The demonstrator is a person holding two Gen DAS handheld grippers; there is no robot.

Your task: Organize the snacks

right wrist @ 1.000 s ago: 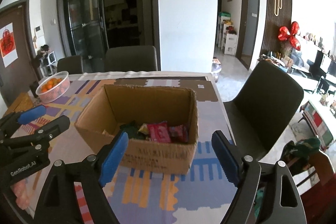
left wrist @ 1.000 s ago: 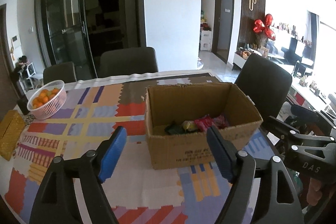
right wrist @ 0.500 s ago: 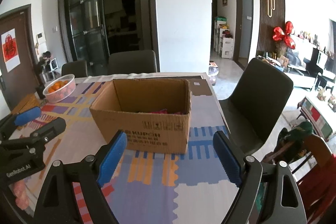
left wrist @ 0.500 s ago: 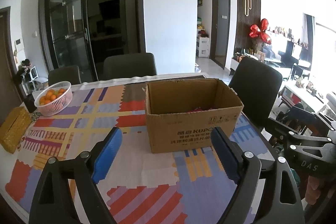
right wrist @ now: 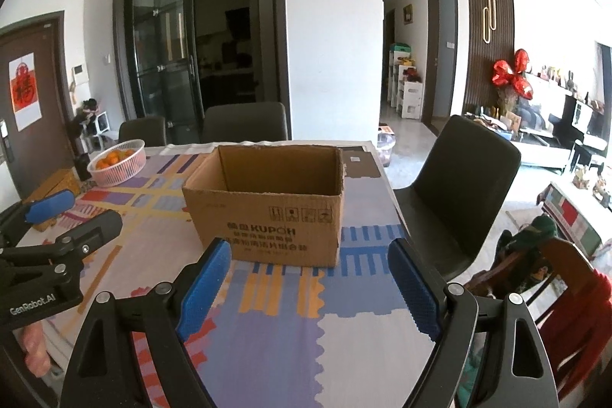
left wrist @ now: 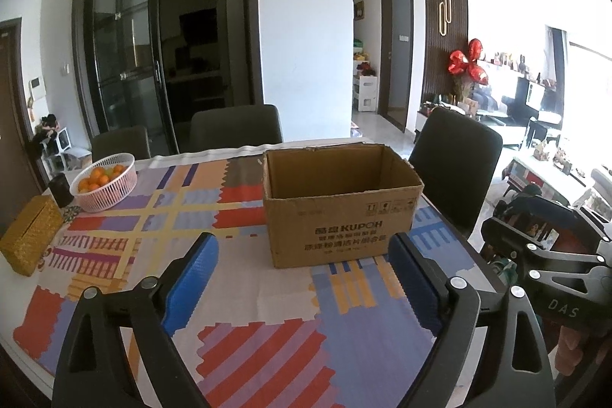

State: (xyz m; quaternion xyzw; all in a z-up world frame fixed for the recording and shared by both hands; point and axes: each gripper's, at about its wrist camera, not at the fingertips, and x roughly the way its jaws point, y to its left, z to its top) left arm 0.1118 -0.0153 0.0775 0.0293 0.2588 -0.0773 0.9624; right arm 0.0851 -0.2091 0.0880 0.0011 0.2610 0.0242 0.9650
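An open brown cardboard box [left wrist: 340, 217] stands on the patterned tablecloth [left wrist: 244, 289], towards the table's right side. From this low angle its inside floor is hidden and no snacks show. My left gripper [left wrist: 302, 247] hangs over the table in front of the box, a short way back from it. Its jaws are opening with nothing between them. In the right wrist view the box [right wrist: 267, 220] sits ahead, and my right gripper [right wrist: 309, 249] stands open and empty in front of it. Each gripper shows at the edge of the other's view.
A white basket of oranges [left wrist: 105, 182] and a gold tissue box [left wrist: 28, 236] sit at the table's left side, with a small dark cup [left wrist: 61, 190] between them. Dark chairs stand behind the table [left wrist: 235, 127] and at its right [left wrist: 455, 155].
Both grippers have drawn back from the box, which now looks farther off. The snack packets inside it have dropped out of sight behind its front wall. The left jaws have widened.
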